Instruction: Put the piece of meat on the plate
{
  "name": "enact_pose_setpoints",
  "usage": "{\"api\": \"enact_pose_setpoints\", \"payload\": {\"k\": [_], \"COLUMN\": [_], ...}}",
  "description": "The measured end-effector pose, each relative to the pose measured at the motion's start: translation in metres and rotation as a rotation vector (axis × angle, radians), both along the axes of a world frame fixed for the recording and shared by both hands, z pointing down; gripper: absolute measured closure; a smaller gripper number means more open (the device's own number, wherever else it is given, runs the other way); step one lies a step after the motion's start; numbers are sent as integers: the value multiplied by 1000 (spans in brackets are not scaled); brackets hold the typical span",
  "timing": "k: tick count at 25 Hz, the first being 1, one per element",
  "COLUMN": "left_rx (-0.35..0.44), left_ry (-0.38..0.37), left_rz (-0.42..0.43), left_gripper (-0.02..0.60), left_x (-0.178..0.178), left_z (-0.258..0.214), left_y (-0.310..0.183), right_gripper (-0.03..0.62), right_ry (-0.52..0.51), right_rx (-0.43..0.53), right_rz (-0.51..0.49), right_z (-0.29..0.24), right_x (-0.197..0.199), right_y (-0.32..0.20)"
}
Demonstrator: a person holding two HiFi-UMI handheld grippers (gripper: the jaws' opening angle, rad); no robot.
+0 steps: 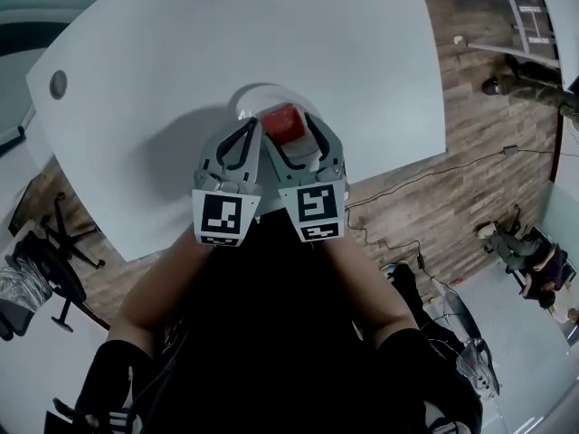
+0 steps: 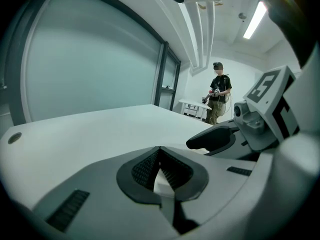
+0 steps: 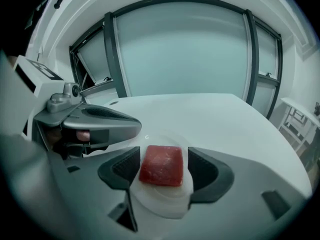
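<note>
A red block of meat (image 1: 282, 122) (image 3: 161, 165) lies flat on a white plate (image 1: 242, 98) (image 3: 160, 206) on the white table (image 1: 163, 52). My right gripper (image 1: 291, 130) (image 3: 162, 165) is open. Its two dark pads (image 3: 121, 168) stand either side of the meat, with a narrow gap on each side. My left gripper (image 1: 254, 125) (image 2: 160, 149) is shut with its tips together and nothing held that I can see. It sits just left of the right one, by the plate's left rim. Whether it touches the rim I cannot tell.
A round cable hole (image 1: 58, 84) is set in the table's far left corner. The table's near edge runs just under my hands. An office chair (image 1: 54, 242) stands on the floor at the left. Another person (image 2: 218, 91) stands far across the room.
</note>
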State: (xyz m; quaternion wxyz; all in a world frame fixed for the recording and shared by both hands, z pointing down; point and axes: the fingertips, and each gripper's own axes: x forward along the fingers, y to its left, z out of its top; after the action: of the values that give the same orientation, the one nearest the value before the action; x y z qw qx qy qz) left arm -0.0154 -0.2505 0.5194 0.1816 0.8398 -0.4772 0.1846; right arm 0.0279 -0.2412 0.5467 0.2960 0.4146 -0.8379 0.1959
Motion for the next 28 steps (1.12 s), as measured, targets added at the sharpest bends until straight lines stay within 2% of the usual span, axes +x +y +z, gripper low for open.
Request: {"api": "enact_pose_setpoints", "payload": {"k": [4,7,12,18,24,28], "left_rx": [26,63,121,239,402,409], "left_ry": [9,21,39,73,39,57], "left_rz": [-7,4,33,93,87,64], "left_gripper": [578,578,578,578,578,578], "left_x": [2,0,-1,13,19,26], "left_z": [-15,-33,-66,-117,-163,-182], "left_y": [4,6,25,36,43,48], "right_gripper": [313,332,585,591,592,592], "right_ry": [-10,-81,-107,-126,-143,-160], "right_rx": [52,100,233,391,544,604], "right_rz": [23,56,120,163,183,180], "right_z": [-22,-52,-101,-153,-205,-230], "right_x": [12,14,22,25,36,50], "right_y": [0,-1,18,33,35,39]}}
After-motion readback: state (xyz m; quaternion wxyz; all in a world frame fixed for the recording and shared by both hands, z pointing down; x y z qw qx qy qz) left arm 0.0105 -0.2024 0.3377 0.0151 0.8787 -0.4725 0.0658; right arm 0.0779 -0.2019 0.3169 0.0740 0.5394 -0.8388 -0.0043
